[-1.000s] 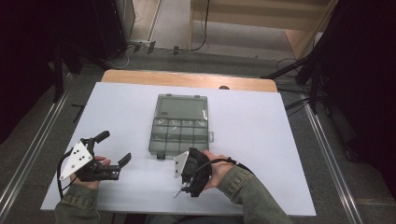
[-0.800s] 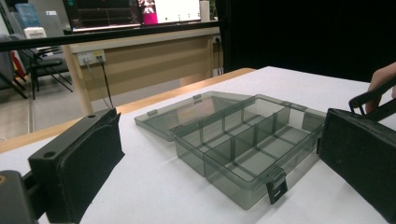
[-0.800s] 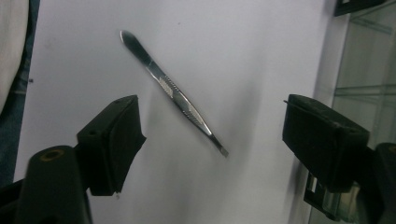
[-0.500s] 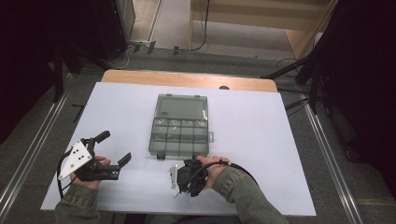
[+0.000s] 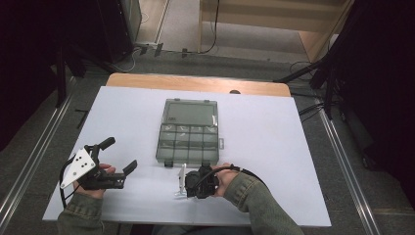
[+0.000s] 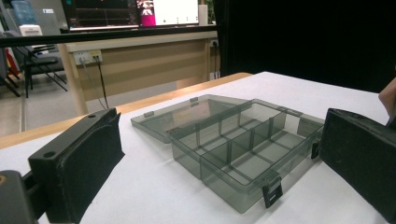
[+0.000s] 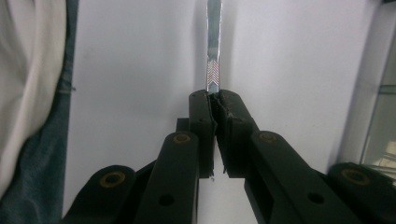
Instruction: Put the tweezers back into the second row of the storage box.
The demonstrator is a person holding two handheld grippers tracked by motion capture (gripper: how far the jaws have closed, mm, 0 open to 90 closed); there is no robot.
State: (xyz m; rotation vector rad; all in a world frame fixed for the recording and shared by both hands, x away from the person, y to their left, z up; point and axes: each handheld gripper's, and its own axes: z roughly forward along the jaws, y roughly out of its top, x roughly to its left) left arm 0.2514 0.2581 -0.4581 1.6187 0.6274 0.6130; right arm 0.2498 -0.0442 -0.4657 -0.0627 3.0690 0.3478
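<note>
Looking down from the high view, we see the right tongs [image 5: 182,182] low on the white tabletop [image 5: 274,142], just in front of the near edge of the smoky grey transparent plastic compartment box [image 5: 188,142]. Their jaws have just been closing, and in the right gripper view the right tongs [image 7: 215,100] are now pressed together on the end of a thin flat shiny metal strip [image 7: 213,42], which has a small zigzag pattern near the pinched end. The strip runs straight away from the jaws and lies over the white surface; we cannot tell if its far end touches the tabletop. In the high view the same strip [image 5: 182,172] shows as a pale thin line just beside the front wall of the box, near its small latches.

The left tongs [image 5: 120,155] are held well apart from the box, on the left part of the tabletop, with the jaws spread wide and nothing between them. In the left gripper view the box [image 6: 243,144] stands between the two black jaws but farther off. Its lid [image 6: 187,112] is laid open flat behind it, and the compartments look empty.

Between the right tongs and the box we see no other object, so only the front wall of the box is close to the strip. Behind the tabletop there is a light wooden desk [image 6: 140,60] with cables, and a dark screen [image 6: 135,11] on top.
</note>
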